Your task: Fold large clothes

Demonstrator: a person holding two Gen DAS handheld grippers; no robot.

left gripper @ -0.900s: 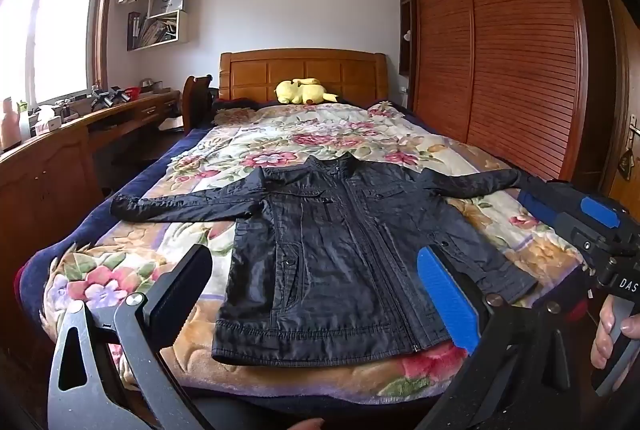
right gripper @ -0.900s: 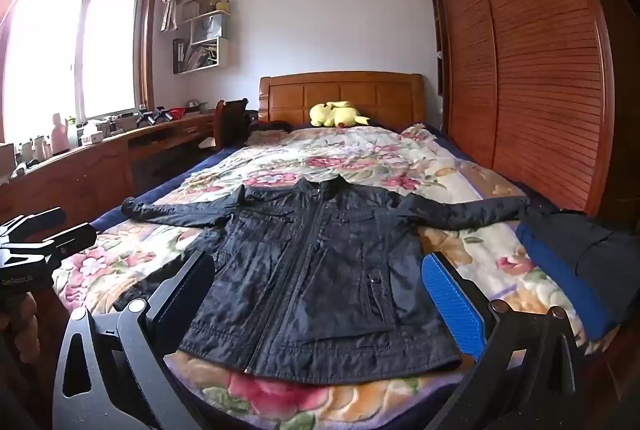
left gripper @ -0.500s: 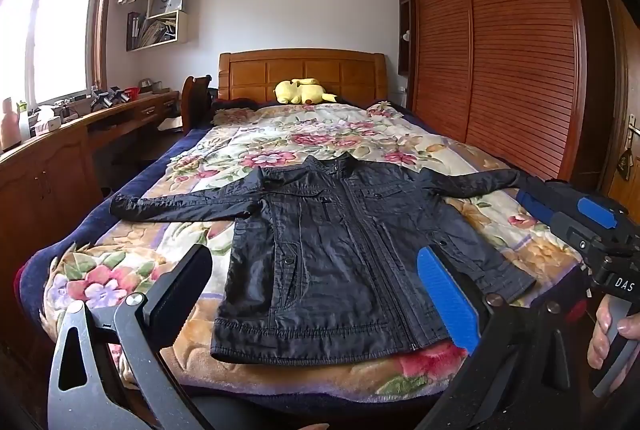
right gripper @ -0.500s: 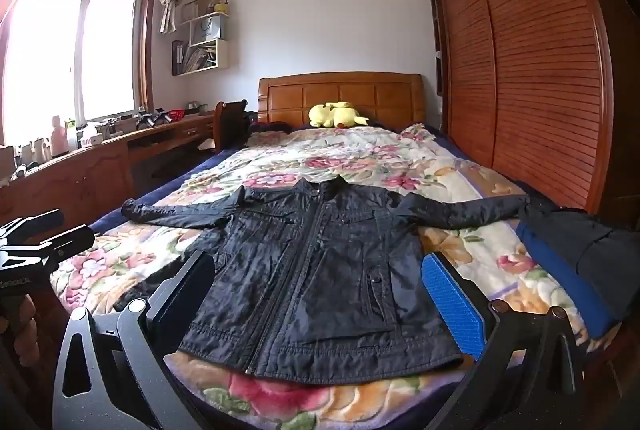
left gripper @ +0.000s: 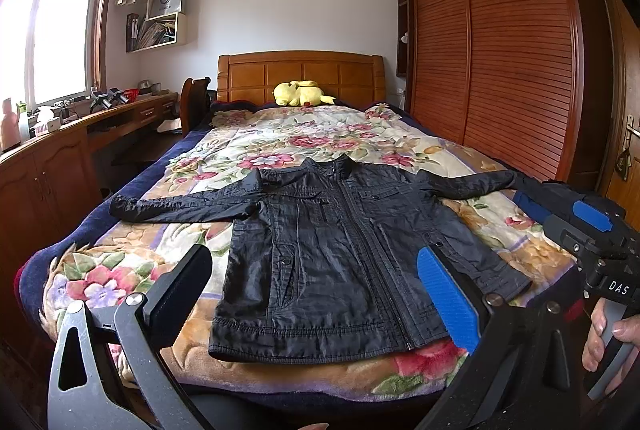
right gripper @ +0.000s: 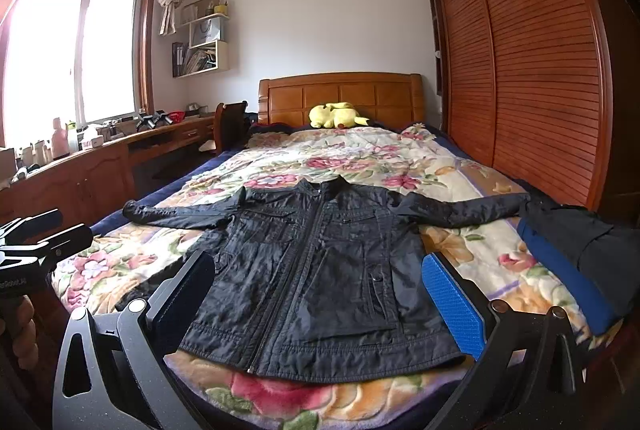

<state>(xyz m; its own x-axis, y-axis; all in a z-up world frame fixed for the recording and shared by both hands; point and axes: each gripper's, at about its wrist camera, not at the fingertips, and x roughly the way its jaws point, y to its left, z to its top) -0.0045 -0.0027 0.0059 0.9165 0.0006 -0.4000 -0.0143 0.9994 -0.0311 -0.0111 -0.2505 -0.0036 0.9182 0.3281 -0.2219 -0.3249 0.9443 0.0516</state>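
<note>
A black zip jacket lies flat, front up, on the floral bedspread, sleeves spread left and right, hem toward me. It also shows in the right wrist view. My left gripper is open and empty, held above the foot of the bed before the hem. My right gripper is open and empty, likewise short of the hem. The right gripper's body shows at the right of the left wrist view, near the right sleeve cuff.
A yellow plush toy lies by the wooden headboard. A wooden desk runs along the left wall. A slatted wardrobe stands right. A dark blue folded garment lies at the bed's right edge.
Both grippers have stayed almost still, with only a slight drift of view. The jacket has not moved.
</note>
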